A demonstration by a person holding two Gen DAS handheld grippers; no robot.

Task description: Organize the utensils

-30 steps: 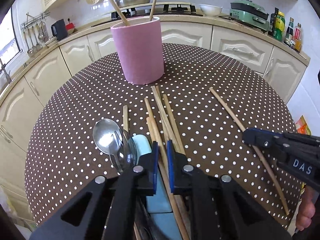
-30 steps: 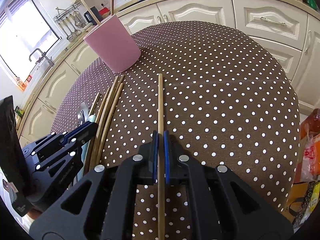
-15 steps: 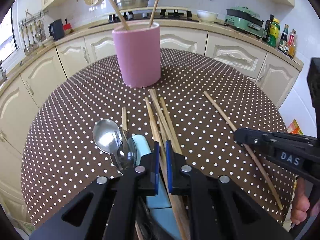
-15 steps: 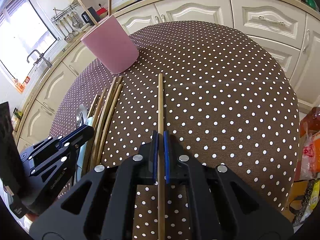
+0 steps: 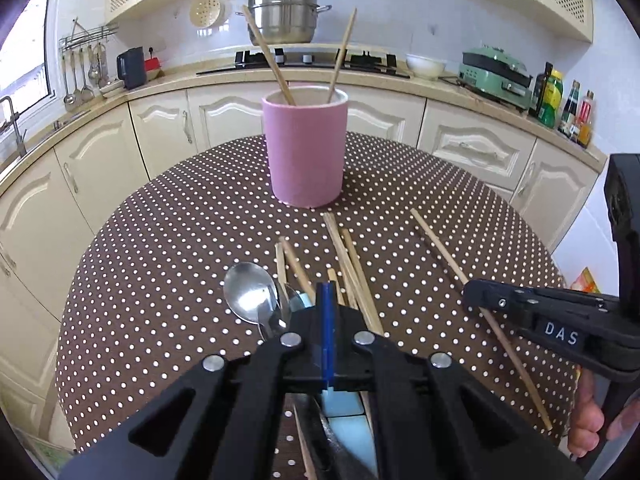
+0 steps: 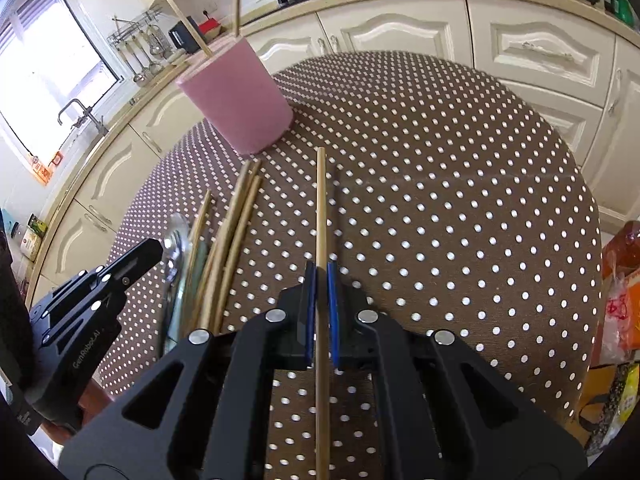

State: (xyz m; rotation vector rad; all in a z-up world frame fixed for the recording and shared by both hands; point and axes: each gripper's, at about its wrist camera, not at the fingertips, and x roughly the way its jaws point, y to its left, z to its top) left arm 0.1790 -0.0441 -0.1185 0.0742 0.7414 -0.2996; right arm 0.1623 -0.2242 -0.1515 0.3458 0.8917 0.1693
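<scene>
Here the right gripper pinches a single chopstick lying on the dotted tablecloth. The left gripper has its jaws pressed together, nothing visible between them, above loose chopsticks and a spoon before the pink holder.

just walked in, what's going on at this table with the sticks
A person is sorting utensils with two handheld grippers. The right gripper is shut on one chopstick lying apart from the rest. The left gripper is shut over the loose pile of chopsticks beside a spoon. Two chopsticks already stand in the pink holder.
</scene>
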